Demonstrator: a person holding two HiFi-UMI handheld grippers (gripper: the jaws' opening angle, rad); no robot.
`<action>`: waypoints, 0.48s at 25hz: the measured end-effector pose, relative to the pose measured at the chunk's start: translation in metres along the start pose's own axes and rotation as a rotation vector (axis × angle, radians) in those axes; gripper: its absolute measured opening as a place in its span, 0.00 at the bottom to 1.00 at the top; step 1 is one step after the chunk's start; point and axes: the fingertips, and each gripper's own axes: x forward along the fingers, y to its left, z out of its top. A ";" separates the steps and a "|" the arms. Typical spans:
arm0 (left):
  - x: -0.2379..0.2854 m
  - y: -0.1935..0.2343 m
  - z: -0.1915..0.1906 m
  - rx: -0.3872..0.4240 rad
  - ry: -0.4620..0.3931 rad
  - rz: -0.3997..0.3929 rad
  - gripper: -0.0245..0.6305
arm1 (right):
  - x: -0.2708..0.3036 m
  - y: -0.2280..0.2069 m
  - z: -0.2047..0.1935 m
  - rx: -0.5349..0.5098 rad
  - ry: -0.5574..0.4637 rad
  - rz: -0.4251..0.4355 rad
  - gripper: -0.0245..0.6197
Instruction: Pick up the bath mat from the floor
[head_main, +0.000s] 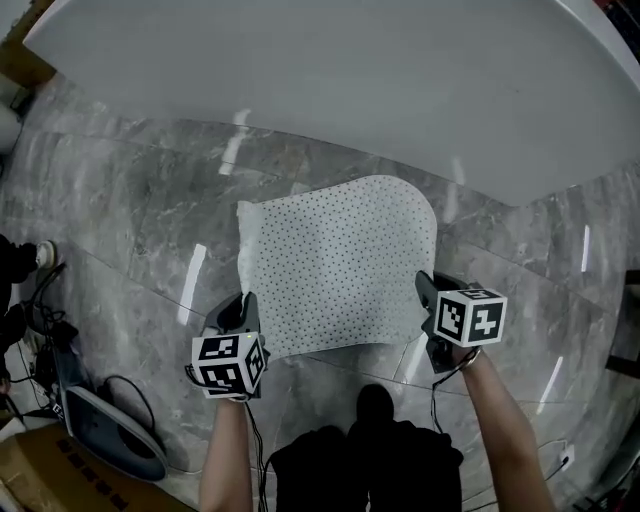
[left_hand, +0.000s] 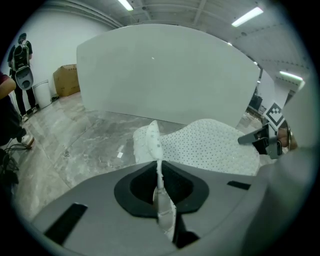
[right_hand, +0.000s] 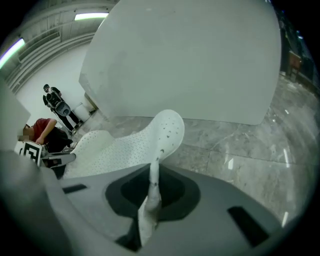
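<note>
Both sets of jaws nearly closed, pinching the bath mat (head_main: 335, 265): left gripper (head_main: 243, 308) and right gripper (head_main: 424, 292) each hold a corner of its edge farthest from the white panel (head_main: 330, 70), mat runs along the floor (head_main: 130, 230) toward that panel, both arms equally near.

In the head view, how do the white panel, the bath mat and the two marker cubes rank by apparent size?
Largest: white panel.
Then bath mat.
Smallest: left cube and right cube, which look alike, so no order between them.
</note>
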 end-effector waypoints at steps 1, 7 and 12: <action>-0.007 -0.002 0.006 -0.001 0.002 -0.004 0.07 | -0.008 0.007 0.002 0.008 -0.003 0.010 0.07; -0.049 -0.033 0.054 -0.011 -0.002 -0.031 0.06 | -0.062 0.041 0.006 0.059 0.031 0.035 0.07; -0.092 -0.071 0.089 0.015 0.042 -0.092 0.06 | -0.128 0.052 0.013 0.105 0.073 -0.004 0.07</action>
